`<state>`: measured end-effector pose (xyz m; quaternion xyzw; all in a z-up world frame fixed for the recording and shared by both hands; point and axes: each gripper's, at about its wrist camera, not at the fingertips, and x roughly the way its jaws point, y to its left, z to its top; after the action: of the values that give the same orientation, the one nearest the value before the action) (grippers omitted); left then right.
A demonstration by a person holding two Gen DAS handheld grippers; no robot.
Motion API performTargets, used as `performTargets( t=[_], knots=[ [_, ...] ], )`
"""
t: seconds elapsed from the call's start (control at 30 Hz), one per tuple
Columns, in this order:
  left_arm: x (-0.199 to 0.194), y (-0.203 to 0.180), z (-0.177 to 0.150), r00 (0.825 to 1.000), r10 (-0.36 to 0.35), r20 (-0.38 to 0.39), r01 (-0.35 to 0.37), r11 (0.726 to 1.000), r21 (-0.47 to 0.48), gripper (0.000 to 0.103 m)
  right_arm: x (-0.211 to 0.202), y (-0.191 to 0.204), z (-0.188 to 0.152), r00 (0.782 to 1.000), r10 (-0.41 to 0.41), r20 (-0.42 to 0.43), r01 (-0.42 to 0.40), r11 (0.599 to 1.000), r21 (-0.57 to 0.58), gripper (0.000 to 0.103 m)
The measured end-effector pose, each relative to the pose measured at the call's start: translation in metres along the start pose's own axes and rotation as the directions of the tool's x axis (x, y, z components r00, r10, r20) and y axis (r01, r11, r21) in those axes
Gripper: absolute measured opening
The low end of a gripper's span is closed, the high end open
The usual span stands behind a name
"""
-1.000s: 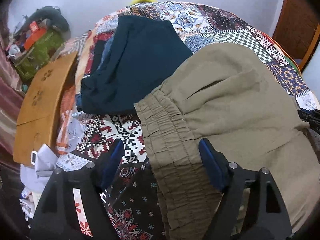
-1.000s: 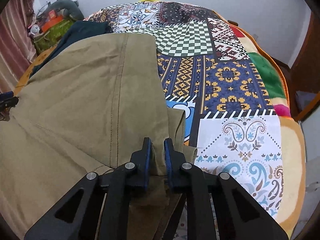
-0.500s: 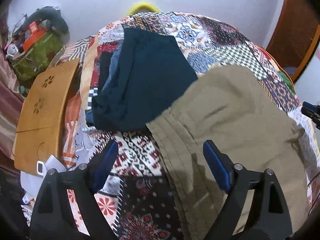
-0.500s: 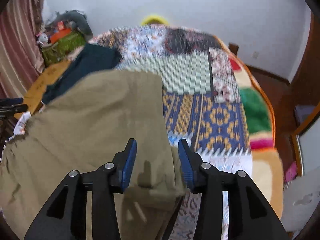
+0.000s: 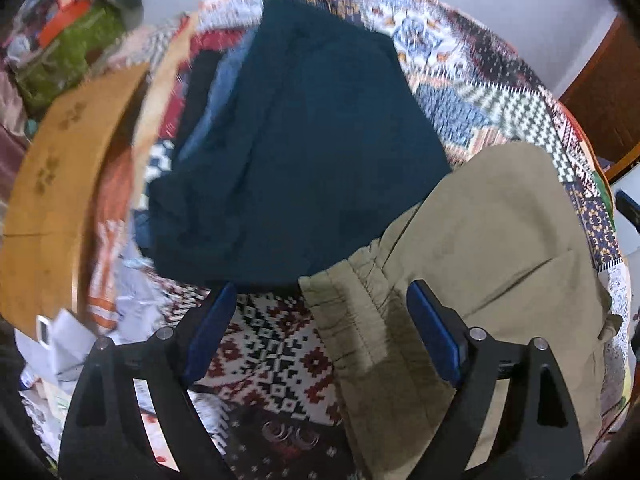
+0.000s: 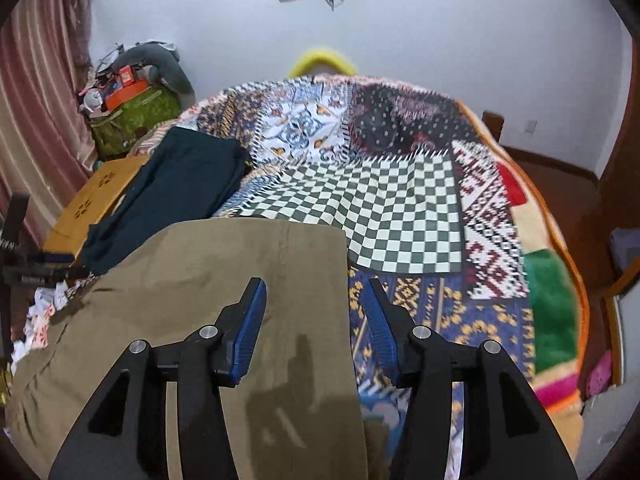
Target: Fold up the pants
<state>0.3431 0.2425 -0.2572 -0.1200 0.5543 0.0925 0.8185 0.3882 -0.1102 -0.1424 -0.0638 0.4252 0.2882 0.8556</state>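
Note:
The olive pants (image 5: 500,240) lie folded flat on the patchwork bedspread (image 5: 280,344). Their gathered waistband reaches under my left gripper (image 5: 320,294), which hovers open and wide above it, pads off the cloth. In the right wrist view the pants (image 6: 200,280) fill the lower left. My right gripper (image 6: 315,284) hangs above their right edge. Its jaws are opening, with nothing pressed between them; the cloth lies below them on the bedspread (image 6: 400,220).
A folded dark teal garment (image 5: 312,140) on a small clothes pile lies just beyond the pants (image 6: 180,184). A wooden board (image 5: 60,180) and a green bag (image 5: 72,52) stand off the bed's left side. White papers clutter the near left corner.
My right gripper let go of the pants' edge, opened and rose away from it. My left gripper shifted left, so the waistband now sits under its right finger.

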Motion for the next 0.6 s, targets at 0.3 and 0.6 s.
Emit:
performTargets(
  t=[0.3,0.6],
  knots=[
    [0.038,0.008,-0.001,0.991,-0.107,-0.078,0.1,0.992,-0.081,0.089,0.074,-0.014,0.02,0.994,0.028,-0.102,-0.025,0.999,0.032,0.046],
    [0.057,0.013,0.0,0.962,-0.249,-0.111,0.231,0.961,-0.153,0.077,0.118,-0.017,0.024,0.986,0.103,-0.13,-0.091,0.992,0.091,0.044]
  ],
)
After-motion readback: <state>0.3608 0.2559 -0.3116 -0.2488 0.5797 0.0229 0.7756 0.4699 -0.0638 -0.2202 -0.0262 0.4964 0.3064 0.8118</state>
